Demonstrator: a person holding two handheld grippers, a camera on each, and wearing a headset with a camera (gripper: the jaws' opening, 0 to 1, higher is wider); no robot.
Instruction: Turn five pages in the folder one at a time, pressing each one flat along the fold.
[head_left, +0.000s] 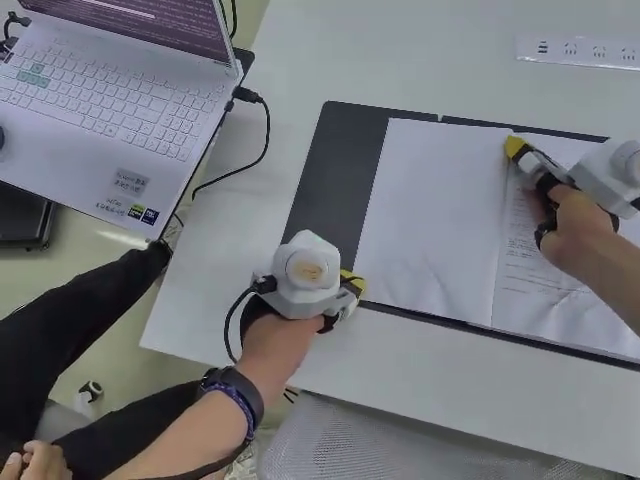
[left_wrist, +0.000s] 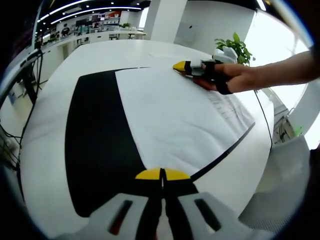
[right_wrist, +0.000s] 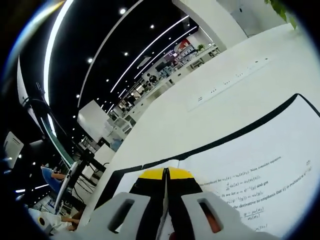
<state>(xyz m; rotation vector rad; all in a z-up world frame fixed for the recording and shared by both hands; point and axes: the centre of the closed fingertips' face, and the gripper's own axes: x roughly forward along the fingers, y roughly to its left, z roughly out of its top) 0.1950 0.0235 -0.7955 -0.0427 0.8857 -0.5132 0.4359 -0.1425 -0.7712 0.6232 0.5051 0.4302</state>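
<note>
The person's left hand (head_left: 285, 335) is holding the left gripper (head_left: 352, 287) low at the near edge of the open black folder (head_left: 335, 170), which is lying flat on the white table (head_left: 420, 50). In the left gripper view its yellow-tipped jaws are standing pressed together with nothing between them (left_wrist: 162, 174). The tips are sitting over the folder's dark cover, just beside the near corner of the blank white page (head_left: 430, 220) that is spreading out ahead of them.

Across that blank page, the right hand (head_left: 575, 225) is pointing the right gripper (head_left: 515, 148) down at the far end of the fold. Its jaws are likewise closed tip to tip (right_wrist: 165, 173), and I am seeing nothing caught between them. They are resting on the paper where the blank page is meeting the printed white page (head_left: 530, 270), whose lines of text are running off to that gripper's right.

Well to the left of the left gripper, a white laptop (head_left: 110, 100) is sitting open with a black cable (head_left: 255, 140) plugged into its side. Beyond the right gripper, a white power strip (head_left: 580, 50) is lying on the table. A green potted plant (left_wrist: 235, 47) is showing behind the right hand in the left gripper view.
</note>
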